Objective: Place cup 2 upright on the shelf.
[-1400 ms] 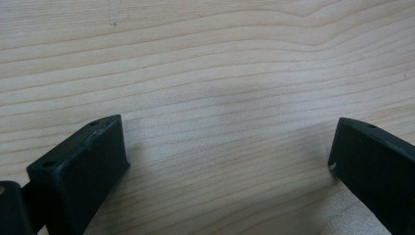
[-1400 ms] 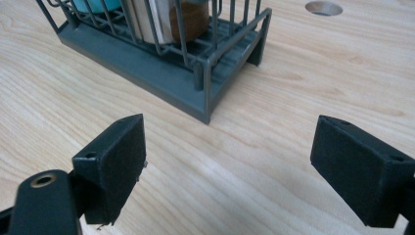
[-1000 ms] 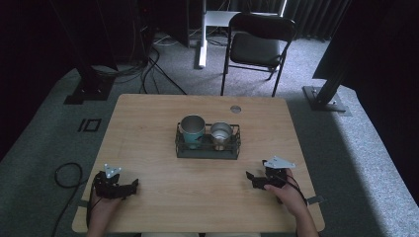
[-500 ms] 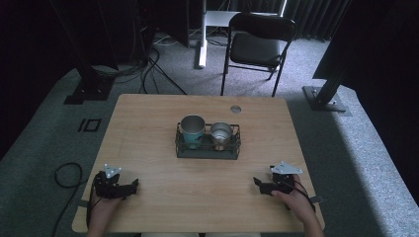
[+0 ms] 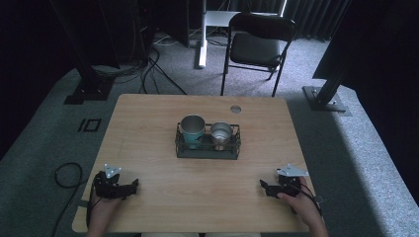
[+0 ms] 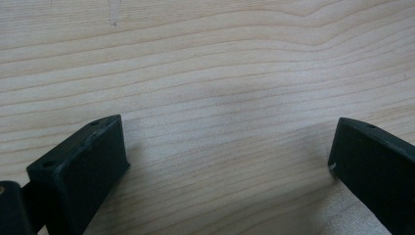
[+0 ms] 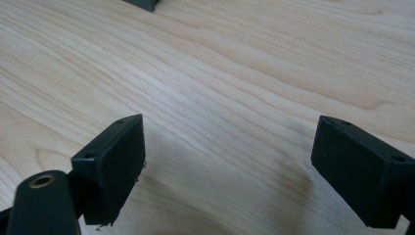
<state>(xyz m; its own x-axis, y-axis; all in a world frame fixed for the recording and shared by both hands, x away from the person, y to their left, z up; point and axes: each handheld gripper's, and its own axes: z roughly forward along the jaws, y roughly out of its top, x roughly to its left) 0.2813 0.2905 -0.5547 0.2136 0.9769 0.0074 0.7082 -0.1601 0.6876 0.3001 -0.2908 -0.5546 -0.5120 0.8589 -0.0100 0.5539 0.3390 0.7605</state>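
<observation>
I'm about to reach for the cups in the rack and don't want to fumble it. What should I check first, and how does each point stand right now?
1. Left gripper open, nothing between the jaws: ok.
2. Right gripper open, nothing between the jaws: ok.
3. Teal cup upright in the left end of the wire rack: ok.
4. Steel cup upright beside it, in the rack's middle: ok.
5. Bare table between both grippers and the rack, nothing in the way: ok.
6. Whether the two cups touch each other: cannot tell.
</observation>
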